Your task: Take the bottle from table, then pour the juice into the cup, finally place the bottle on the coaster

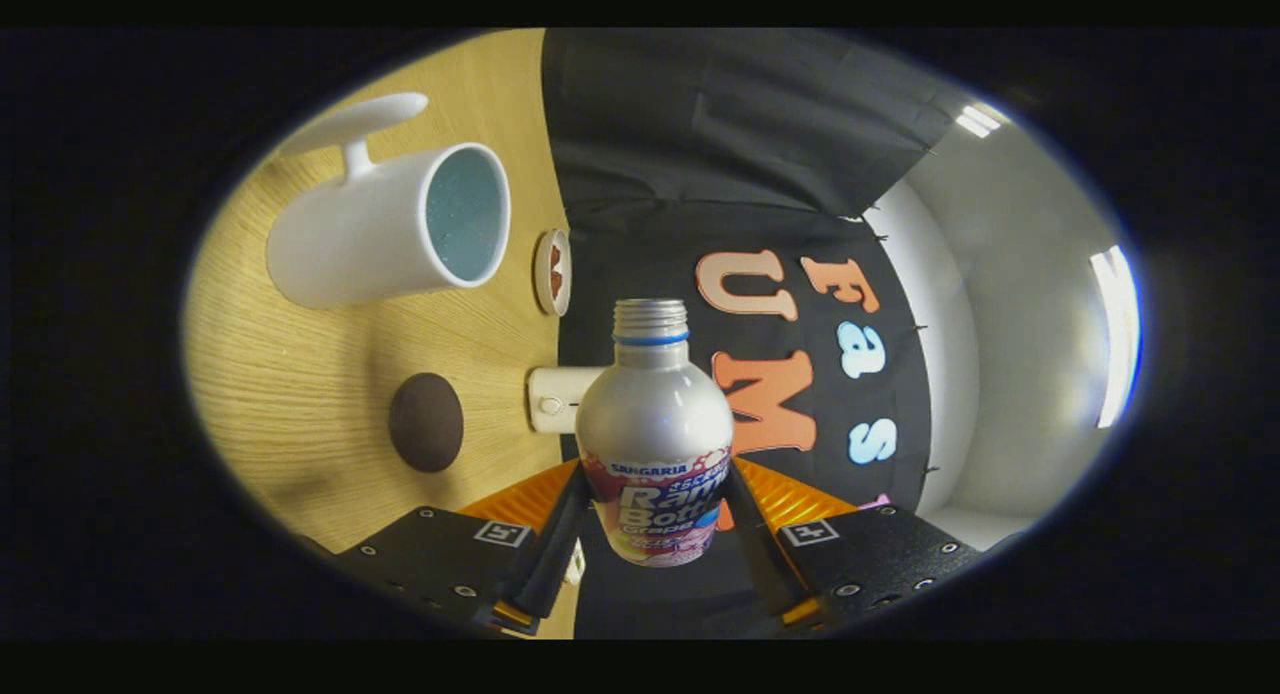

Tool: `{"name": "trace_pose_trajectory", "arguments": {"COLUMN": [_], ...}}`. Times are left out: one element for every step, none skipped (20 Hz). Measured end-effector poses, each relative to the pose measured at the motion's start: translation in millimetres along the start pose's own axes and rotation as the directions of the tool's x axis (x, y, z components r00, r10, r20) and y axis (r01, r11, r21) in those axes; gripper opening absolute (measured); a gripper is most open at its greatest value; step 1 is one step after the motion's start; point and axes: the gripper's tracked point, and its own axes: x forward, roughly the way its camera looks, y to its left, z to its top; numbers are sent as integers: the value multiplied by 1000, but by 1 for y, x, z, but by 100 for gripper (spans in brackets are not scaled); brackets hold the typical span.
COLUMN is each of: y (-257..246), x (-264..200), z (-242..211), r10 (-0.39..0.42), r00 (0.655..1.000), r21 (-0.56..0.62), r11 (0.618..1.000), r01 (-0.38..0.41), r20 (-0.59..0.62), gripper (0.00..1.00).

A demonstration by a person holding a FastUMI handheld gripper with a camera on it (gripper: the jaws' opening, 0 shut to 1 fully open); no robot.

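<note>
1. The bottle (655,404) carried the one printed label (657,509): a band of brand lettering in white above larger white words on a blue, red and pink ground. Its wording is left unquoted here.
2. Two square black-and-white markers (502,533) sat on the gripper (657,474) body, one on each side. They were coded patterns, with no letters or numbers.
3. Both fingers (560,544) pressed the bottle's sides at the label, covering its outer edges.

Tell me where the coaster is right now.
In the gripper view, the dark round coaster lies on the wooden table, between the cup and the gripper holding the bottle.
</note>
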Motion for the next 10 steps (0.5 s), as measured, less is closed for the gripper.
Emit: {"name": "trace_pose_trajectory", "arguments": {"y": [1,1,-1,-4,-7,-7,-6,-6,-7,-8], "x": [1,2,2,2,2,4,4,5,4,4], "z": [1,4,6,7,9,10,11,12,13,16], "r10": [-3,-2,-6,-14,-22,-24,-21,-19,-19,-21], "r00": [1000,1000,1000,999,999,998,998,998,998,997], "r21": [-10,-17,-31,-53,-77,-96,-105,-109,-118,-129], "r11": [1000,1000,1000,998,997,995,994,994,993,991], "r01": [3,3,7,16,25,29,27,25,27,31], "r20": [6,15,25,34,43,50,56,61,67,74], "gripper": [76,76,76,76,75,75,75,76,76,76]}}
